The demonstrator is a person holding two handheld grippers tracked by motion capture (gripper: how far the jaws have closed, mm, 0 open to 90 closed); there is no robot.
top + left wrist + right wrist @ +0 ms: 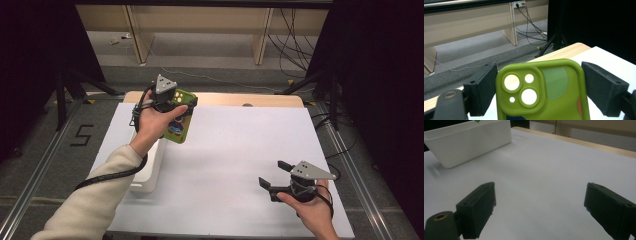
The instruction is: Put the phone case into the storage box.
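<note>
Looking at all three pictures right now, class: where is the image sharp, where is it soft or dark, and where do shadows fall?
High view: even light on the white table cover, black surroundings at both sides. Left gripper view: the green phone case is sharp, the floor behind slightly soft. Right gripper view: the near tongs are blurred and dark, and the white bin casts a faint shadow.

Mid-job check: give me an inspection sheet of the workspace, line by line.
Surface: white sheet over a wooden table.
Job's things: green phone case held above the white bin.
Clutter: nothing seen.
Grippers: left gripper shut on the case's side edges; right gripper open, with nothing between its jaws.
Cables: left gripper's cable runs along the sleeve; loose cables on the floor.
Surroundings: wooden bench, tripod, "5" floor mark.
</note>
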